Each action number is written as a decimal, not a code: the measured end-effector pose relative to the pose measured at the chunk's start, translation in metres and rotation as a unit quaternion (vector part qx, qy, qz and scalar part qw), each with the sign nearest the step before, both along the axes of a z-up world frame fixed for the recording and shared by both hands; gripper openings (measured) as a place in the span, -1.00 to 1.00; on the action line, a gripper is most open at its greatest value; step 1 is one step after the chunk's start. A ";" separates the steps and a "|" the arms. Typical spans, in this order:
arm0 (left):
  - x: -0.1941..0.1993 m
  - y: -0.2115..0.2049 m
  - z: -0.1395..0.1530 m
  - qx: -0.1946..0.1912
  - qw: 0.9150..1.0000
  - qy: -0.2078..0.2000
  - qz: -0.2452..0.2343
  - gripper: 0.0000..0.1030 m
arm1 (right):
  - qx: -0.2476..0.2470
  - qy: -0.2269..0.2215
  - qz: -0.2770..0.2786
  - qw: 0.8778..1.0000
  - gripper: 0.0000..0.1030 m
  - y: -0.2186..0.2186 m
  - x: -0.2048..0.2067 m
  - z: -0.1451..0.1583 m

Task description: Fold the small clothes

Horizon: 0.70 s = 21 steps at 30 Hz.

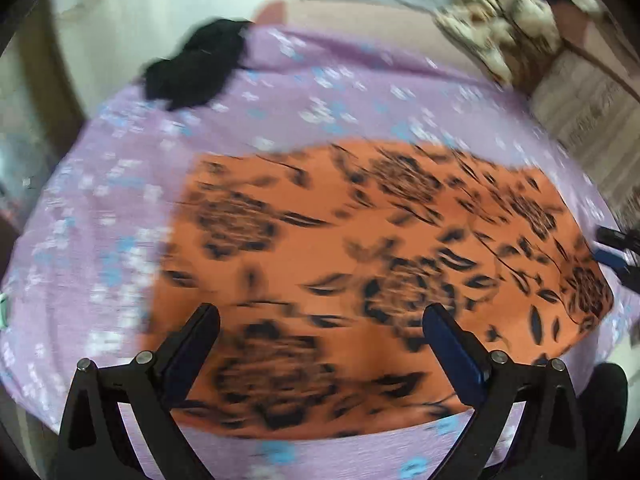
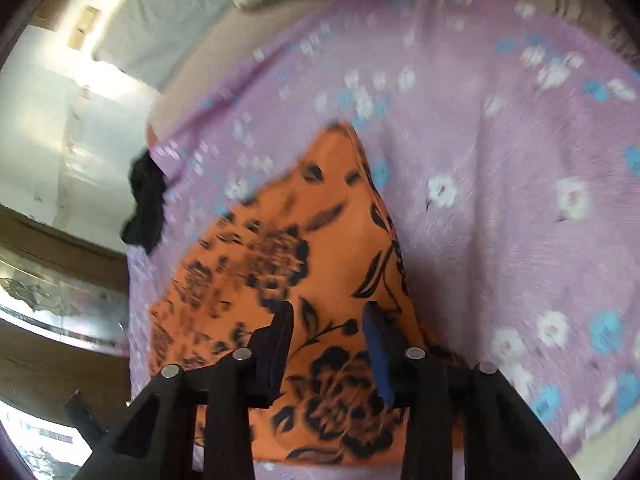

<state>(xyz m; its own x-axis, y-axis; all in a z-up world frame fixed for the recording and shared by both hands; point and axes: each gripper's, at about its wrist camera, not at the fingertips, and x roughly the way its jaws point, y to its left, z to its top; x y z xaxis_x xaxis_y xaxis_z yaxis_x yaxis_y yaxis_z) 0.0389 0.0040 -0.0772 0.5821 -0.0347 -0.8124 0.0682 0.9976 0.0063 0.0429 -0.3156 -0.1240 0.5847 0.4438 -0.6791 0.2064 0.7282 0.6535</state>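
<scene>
An orange cloth with a black flower print [image 1: 360, 264] lies spread flat on a purple floral bedsheet [image 1: 120, 184]. My left gripper [image 1: 320, 316] is open, its jaws wide apart above the cloth's near edge, holding nothing. The right gripper shows at the left wrist view's far right edge [image 1: 616, 244]. In the right wrist view the same orange cloth [image 2: 280, 264] runs away from me over the sheet [image 2: 500, 160]. My right gripper [image 2: 328, 316] is open over the cloth's near corner, empty. Both views are motion-blurred.
A black garment [image 1: 196, 68] lies bunched at the bed's far left corner; it also shows in the right wrist view [image 2: 146, 204]. A beige patterned blanket and pillow [image 1: 516, 24] sit at the far right. A mirrored wooden cabinet [image 2: 52, 300] stands left of the bed.
</scene>
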 end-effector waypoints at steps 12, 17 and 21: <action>-0.008 0.030 -0.015 0.021 0.999 0.014 0.035 0.99 | 0.027 0.010 -0.044 0.999 0.42 -0.007 -0.083 -0.011; -0.003 0.029 -0.046 0.041 0.996 0.068 0.042 0.99 | 0.071 0.046 -0.077 0.993 0.42 0.007 -0.086 -0.032; -0.009 0.032 -0.032 0.024 0.997 0.049 0.046 0.98 | 0.095 0.059 -0.070 0.991 0.42 0.013 -0.063 -0.041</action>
<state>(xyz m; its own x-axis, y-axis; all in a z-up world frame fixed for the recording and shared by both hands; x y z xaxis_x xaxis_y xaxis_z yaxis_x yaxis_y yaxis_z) 0.0300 0.0362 -0.1092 0.4992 0.0554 -0.8647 -0.0205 0.9984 0.0521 -0.0205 -0.3027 -0.1653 0.5719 0.4893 -0.6584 0.3796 0.5536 0.7412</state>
